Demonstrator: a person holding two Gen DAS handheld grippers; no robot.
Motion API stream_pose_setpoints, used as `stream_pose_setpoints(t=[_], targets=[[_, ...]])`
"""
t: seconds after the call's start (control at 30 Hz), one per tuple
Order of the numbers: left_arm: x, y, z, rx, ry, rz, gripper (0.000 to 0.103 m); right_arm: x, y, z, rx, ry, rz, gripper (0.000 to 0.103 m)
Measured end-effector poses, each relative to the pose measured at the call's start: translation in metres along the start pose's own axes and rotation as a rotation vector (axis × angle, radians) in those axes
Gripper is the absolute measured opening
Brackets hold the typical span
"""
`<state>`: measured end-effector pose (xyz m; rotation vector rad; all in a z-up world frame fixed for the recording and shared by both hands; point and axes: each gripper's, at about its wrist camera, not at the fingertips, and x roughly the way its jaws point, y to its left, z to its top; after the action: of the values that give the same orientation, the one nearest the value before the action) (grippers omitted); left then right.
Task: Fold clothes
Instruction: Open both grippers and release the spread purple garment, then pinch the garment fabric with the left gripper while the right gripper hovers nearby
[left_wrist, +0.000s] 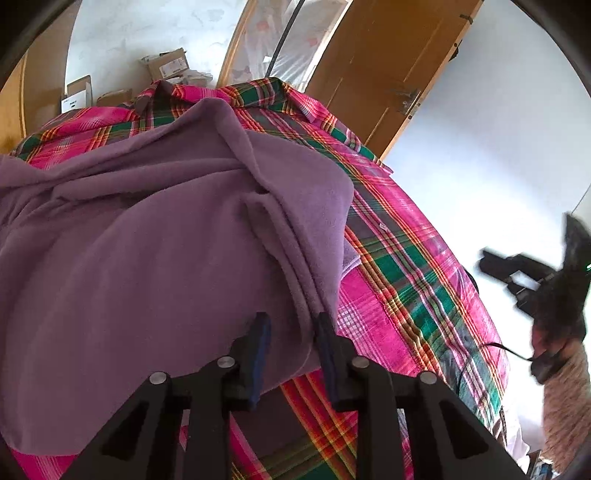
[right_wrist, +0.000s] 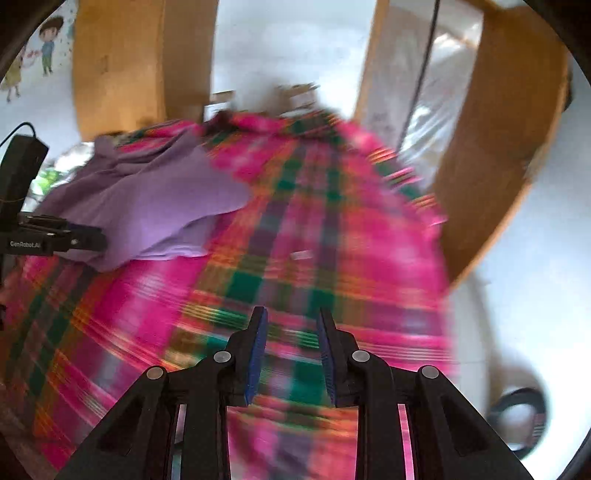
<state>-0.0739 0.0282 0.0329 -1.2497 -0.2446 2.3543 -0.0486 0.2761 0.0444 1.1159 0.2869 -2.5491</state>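
My left gripper (left_wrist: 291, 332) has its two fingers a little apart, and a thick folded edge of the purple garment (left_wrist: 155, 236) sits between them; I cannot tell if they really pinch it. The purple garment lies crumpled on top of the pink and green checked cloth (left_wrist: 413, 273), which covers the surface under it. My right gripper (right_wrist: 291, 332) is open with nothing between its fingers, and it hangs above the checked cloth, apart from the purple garment. The right view is blurred.
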Motion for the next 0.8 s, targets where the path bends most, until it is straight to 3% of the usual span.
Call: stream_pose_setpoints(t=[0.13, 0.33, 0.53, 0.8], targets=[[0.0, 0.002, -0.001, -0.012, 0.0, 0.005, 0.018, 0.028, 0.033, 0.01, 0.007, -0.034, 0.143, 0.028], [0.001, 0.005, 0.0, -0.024, 0.002, 0.007, 0.018, 0.056, 0.073, 0.028, -0.001, -0.04, 0.298, 0.028], [0.009, 0.006, 0.004, -0.012, 0.019, 0.009, 0.018, 0.074, 0.092, 0.039, 0.023, -0.014, 0.351, 0.028], [0.009, 0.005, 0.009, 0.004, 0.01, 0.002, 0.003, 0.065, 0.091, 0.038, 0.069, -0.044, 0.405, 0.028]])
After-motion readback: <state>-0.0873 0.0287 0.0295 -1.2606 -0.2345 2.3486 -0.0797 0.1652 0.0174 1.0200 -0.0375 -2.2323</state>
